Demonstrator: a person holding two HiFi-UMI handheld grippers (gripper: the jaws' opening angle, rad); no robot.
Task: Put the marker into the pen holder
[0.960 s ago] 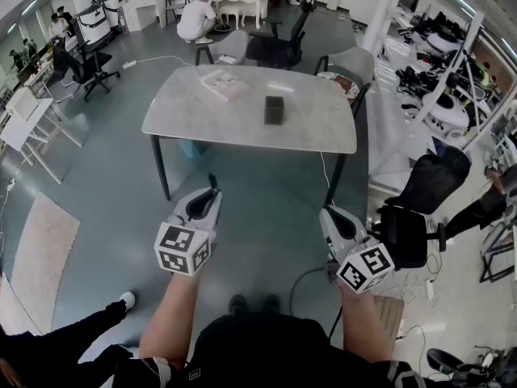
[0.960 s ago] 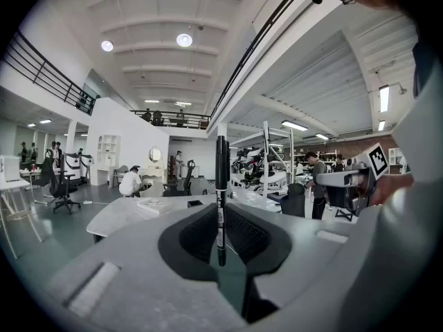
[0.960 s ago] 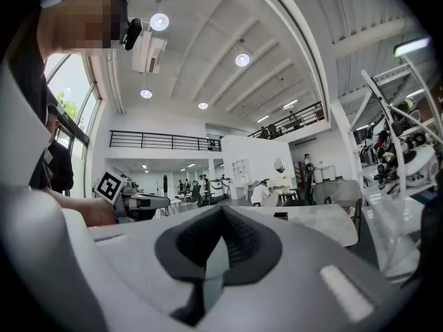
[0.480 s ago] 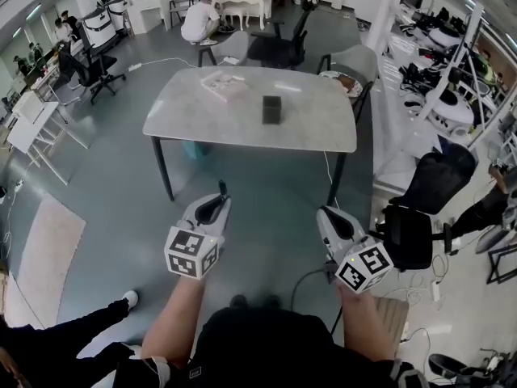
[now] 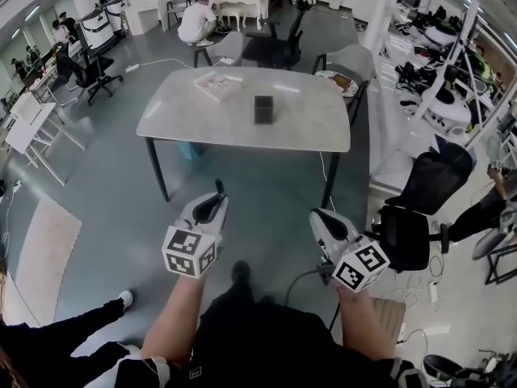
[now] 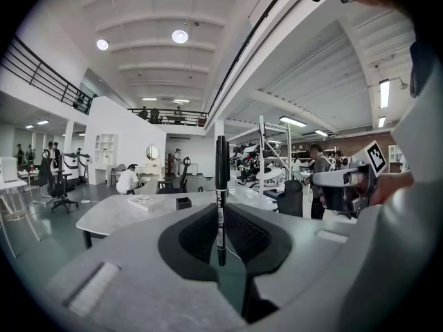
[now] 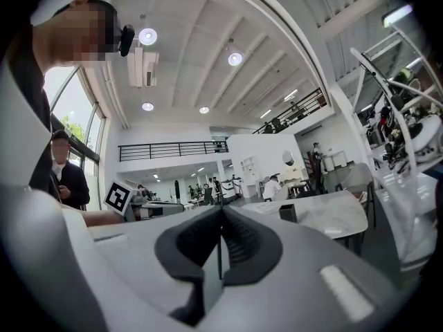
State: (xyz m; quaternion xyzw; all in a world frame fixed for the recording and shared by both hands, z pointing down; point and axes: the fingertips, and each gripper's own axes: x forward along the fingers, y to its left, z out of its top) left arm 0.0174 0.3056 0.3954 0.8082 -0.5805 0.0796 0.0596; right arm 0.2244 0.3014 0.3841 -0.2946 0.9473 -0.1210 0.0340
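1. Left gripper [image 6: 220, 237] jaws clenched on marker [image 6: 221, 178], held upright.
2. Right gripper [image 7: 221, 237] jaws clenched, empty.
3. I'm a step closer now; pen holder [image 5: 263, 109] at the tabletop [image 5: 315, 132] middle is well apart, so I'm not yet in reach.

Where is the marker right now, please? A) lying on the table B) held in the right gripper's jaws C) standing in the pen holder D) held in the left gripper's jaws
D: the marker stands upright between the shut jaws of the left gripper, far from the pen holder on the table.
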